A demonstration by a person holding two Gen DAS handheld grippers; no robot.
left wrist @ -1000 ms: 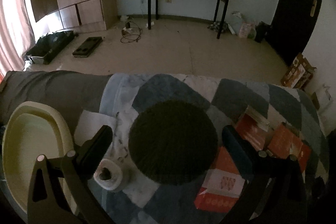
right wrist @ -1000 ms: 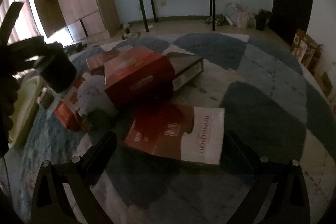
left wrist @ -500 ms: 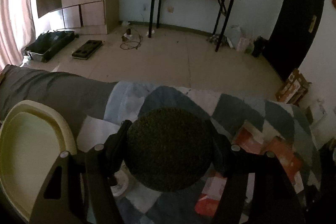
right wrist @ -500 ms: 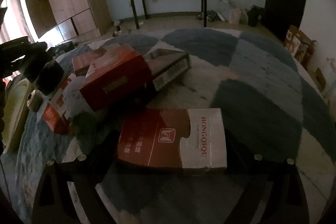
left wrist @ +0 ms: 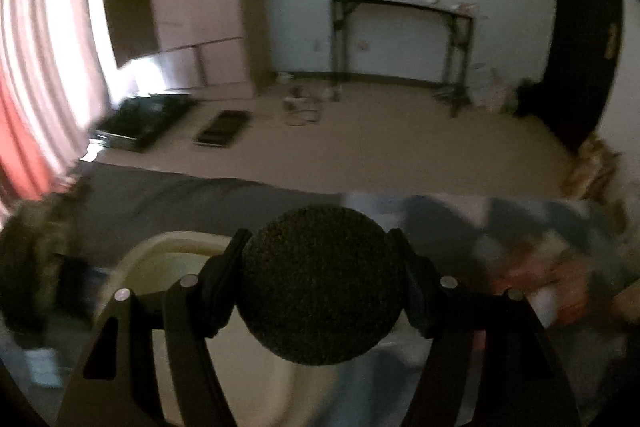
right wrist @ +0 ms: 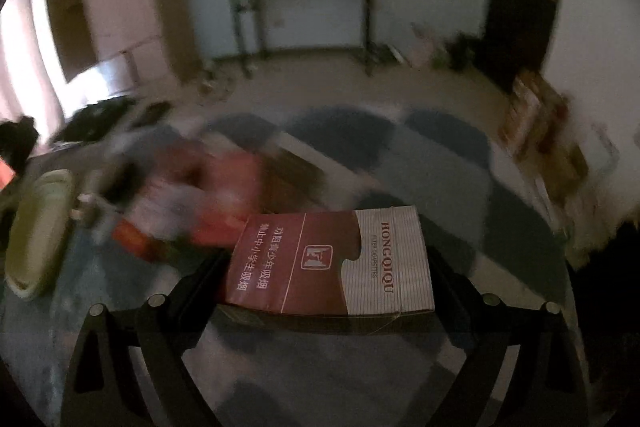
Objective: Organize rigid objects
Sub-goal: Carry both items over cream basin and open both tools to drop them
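Beneath everything, a patchwork cloth (right wrist: 440,163) of dark and pale blue-grey patches, spread wide over the work surface and blurred in both views. At its left edge, a pale cream tray (right wrist: 36,227), oval and shallow; in the left wrist view seen just below and behind the held load, with its rim (left wrist: 168,239) curving past the left finger. In the middle of the cloth, a blurred heap of red boxes (right wrist: 216,187), too smeared to count, lying between the tray and the lifted carton. Held clear of the cloth, a flat red-and-white carton (right wrist: 332,263) printed HONGQIQU, level and broadside to the camera, pinched at its two short ends by the right gripper (right wrist: 328,267); jaws set wide and pressing on the cardboard, having just closed in onto it. Smaller, a dark round ball (left wrist: 320,287) with a rough, grainy surface, clamped at its left and right sides by the left gripper (left wrist: 320,283); jaws likewise just drawn in, pads tight against it, ball raised above the cloth near the tray's right rim. Behind, across a bare floor, a wooden wardrobe (left wrist: 192,7) at left, a black-legged table (left wrist: 400,27) against the far wall, a dark door (left wrist: 584,27) at right, a pink-red curtain (left wrist: 36,87) at the left margin.
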